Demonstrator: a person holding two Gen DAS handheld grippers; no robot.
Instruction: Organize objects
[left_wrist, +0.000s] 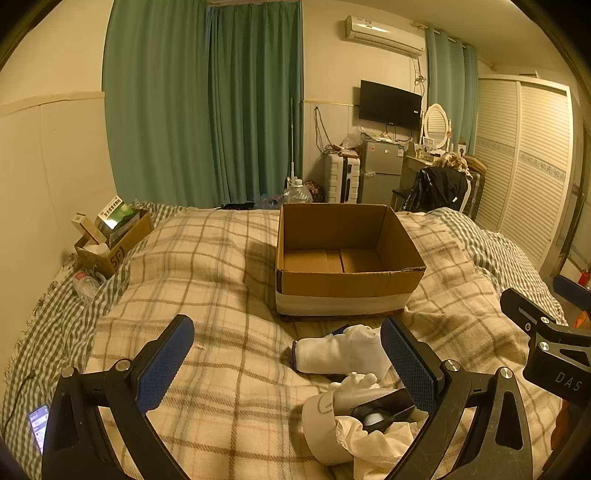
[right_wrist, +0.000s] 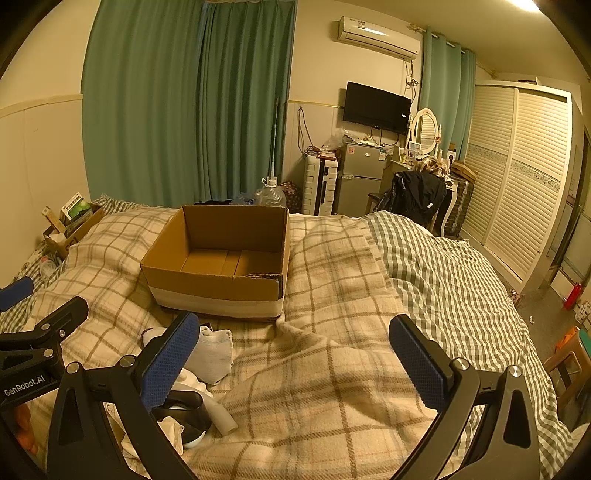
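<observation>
An open, empty cardboard box (left_wrist: 347, 258) (right_wrist: 221, 258) stands on the plaid blanket in the middle of the bed. Just in front of it lies a small heap: a rolled white cloth (left_wrist: 332, 350) (right_wrist: 214, 354), a white bottle (left_wrist: 354, 398), a dark round object (left_wrist: 384, 410) (right_wrist: 184, 413) and crumpled cream cloth (left_wrist: 373, 439). My left gripper (left_wrist: 288, 363) is open and empty, its right finger beside the heap. My right gripper (right_wrist: 295, 363) is open and empty over bare blanket, the heap at its left finger.
A smaller cardboard box (left_wrist: 114, 240) with packets sits at the bed's far left by the wall, a plastic bottle (left_wrist: 85, 285) beside it. A phone (left_wrist: 38, 424) lies at the left edge. Fridge, suitcase, chair and wardrobe stand beyond the bed.
</observation>
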